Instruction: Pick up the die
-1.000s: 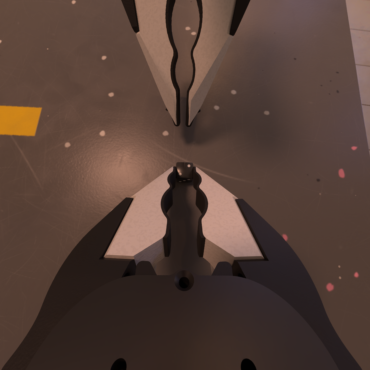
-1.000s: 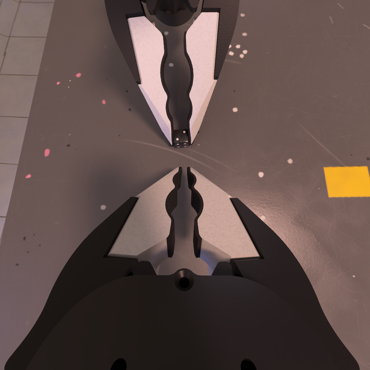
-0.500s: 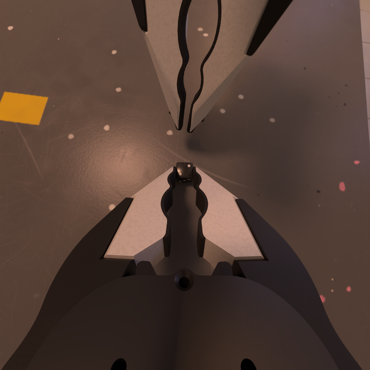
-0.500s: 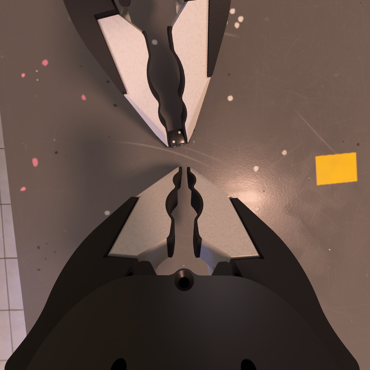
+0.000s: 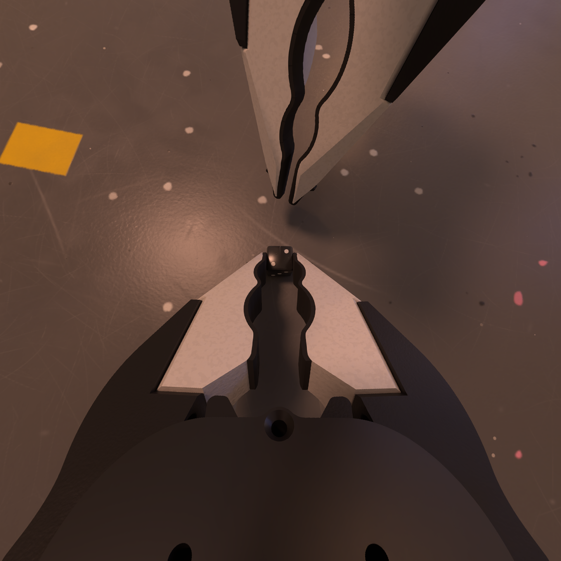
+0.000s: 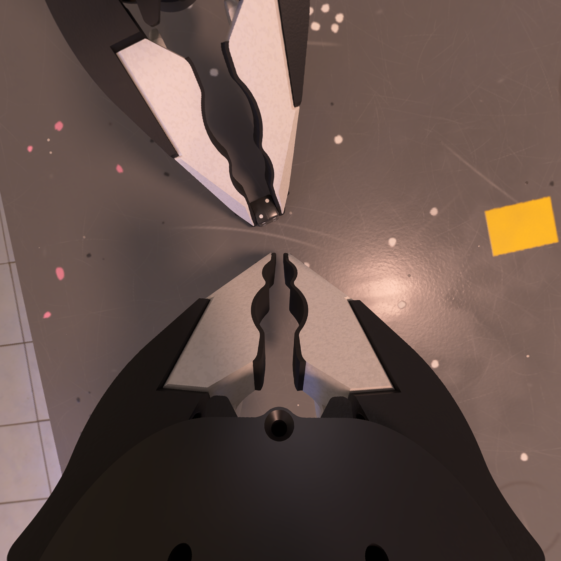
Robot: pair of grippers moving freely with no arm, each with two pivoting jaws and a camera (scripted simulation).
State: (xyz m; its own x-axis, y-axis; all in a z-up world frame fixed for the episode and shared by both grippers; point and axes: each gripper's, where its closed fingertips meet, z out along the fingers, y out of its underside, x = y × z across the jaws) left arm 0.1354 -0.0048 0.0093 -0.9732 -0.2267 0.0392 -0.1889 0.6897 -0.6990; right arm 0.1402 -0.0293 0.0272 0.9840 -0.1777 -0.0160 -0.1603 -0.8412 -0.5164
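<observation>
A small black die (image 5: 279,261) with white pips sits clamped between the fingertips of my left gripper (image 5: 279,258), held above the dark speckled table. It also shows in the right wrist view (image 6: 265,210), gripped at the tips of the left gripper (image 6: 266,214), which comes in tilted from the upper left. My right gripper (image 6: 279,255) is shut and empty, its tips a short way from the die. In the left wrist view the right gripper (image 5: 285,198) points in from the top, tilted, tips nearly touching.
A yellow square patch (image 5: 41,148) lies on the table at the left, and shows at the right in the right wrist view (image 6: 520,225). A pale tiled floor (image 6: 18,349) runs along the table's edge at the left of that view.
Both grippers have risen and tilted relative to each other; the table looks farther off. The die stays clamped in the left gripper. The right gripper stays shut.
</observation>
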